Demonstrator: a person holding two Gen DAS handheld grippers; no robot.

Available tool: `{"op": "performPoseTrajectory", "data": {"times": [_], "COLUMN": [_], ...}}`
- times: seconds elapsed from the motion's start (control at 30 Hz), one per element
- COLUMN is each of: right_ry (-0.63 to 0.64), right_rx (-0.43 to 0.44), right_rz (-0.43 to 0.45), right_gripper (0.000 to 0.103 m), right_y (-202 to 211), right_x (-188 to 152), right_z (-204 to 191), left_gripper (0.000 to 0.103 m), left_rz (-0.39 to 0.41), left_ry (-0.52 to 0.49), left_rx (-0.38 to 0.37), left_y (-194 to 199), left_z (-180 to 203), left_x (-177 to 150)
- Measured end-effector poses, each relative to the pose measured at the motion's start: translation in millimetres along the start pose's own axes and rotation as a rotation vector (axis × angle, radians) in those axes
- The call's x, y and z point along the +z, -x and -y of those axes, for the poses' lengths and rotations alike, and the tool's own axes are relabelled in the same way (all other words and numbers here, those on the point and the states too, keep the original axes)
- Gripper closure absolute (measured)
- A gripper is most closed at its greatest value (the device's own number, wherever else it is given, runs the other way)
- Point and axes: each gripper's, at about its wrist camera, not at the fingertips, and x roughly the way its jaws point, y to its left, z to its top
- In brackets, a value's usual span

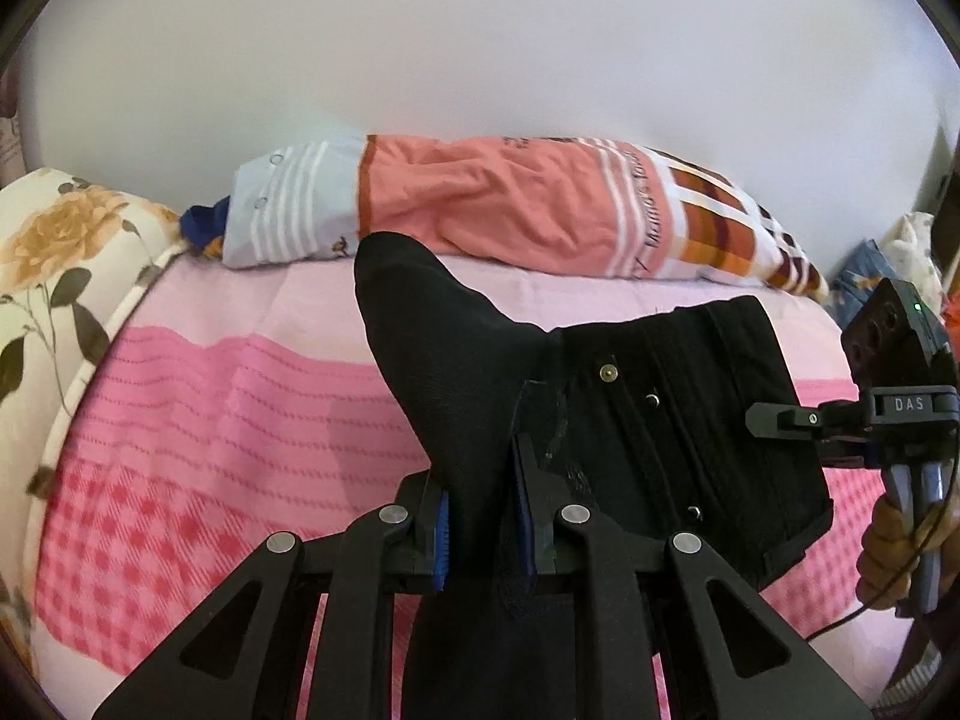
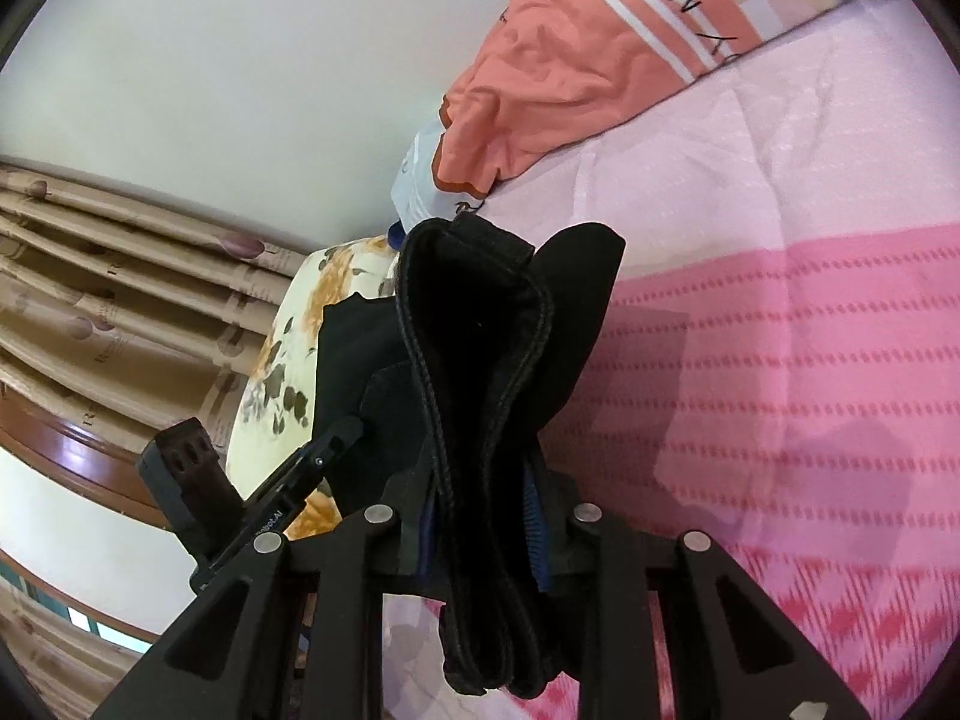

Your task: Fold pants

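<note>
Both grippers have a grab on the black pants (image 1: 600, 396) here, held up over a bed (image 1: 240, 396) with a pink blanket in stripes and checks.

Left gripper (image 1: 480, 516): jaws are pinching a bunched-up section of the black fabric between the blue pads (image 1: 443, 540). From that pinch the cloth rises into a rounded hump on the left and spreads out to the right, where you can see a line of small metal snaps and a brass-looking rivet. The right-hand edge of the pants hangs free above the blanket.

Right gripper (image 2: 486, 516): jaws are clamped on a thick stack of layers, looks like the waistband part with heavy stitched seams, folded over on itself a few times. Some of it sticks up above the jaws and a bit dangles below them. In the left wrist view you can spot the right gripper (image 1: 840, 420) over at the far right edge with the person's hand (image 1: 894, 552) wrapped around the handle, and in the right wrist view the left gripper (image 2: 336, 438) pokes in from the lower left, touching the pants.

Behind it all, a long pillow (image 1: 510, 210) in salmon, light blue and plaid lies along the white wall. There's a floral cushion (image 1: 66, 252) at the left end of the bed, and patterned curtains (image 2: 108, 276) show up in the right wrist view.

No containers that I can make out.
</note>
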Motion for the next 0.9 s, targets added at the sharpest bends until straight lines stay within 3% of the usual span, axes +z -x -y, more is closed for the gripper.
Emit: {"op": "performPoseTrajectory", "data": {"times": [0.4, 0.7, 0.77, 0.8, 0.87, 0.9], "right_ry": [0.015, -0.011, -0.043, -0.047, -0.032, -0.017], "right_rx": [-0.035, -0.053, -0.046, -0.064, -0.095, -0.12], "right_rz": [0.006, 0.012, 0.016, 0.017, 0.021, 0.033], "right_gripper": [0.08, 0.08, 0.074, 0.07, 0.066, 0.065], "right_y": [-42, -38, -39, -38, -37, -34], "right_x": [40, 29, 28, 27, 26, 24], "right_z": [17, 42, 50, 53, 54, 51], "left_gripper": [0.085, 0.083, 0.073, 0.059, 0.042, 0.038], "left_rz": [-0.006, -0.017, -0.016, -0.017, -0.013, -0.001], "left_ry": [0.006, 0.038, 0.042, 0.045, 0.039, 0.034], "left_rx": [0.082, 0.116, 0.155, 0.179, 0.232, 0.26], "left_y": [-53, -66, -69, -69, -70, -68], "left_z": [-37, -54, -55, -56, -56, -55], "left_x": [25, 8, 4, 3, 0, -2]}}
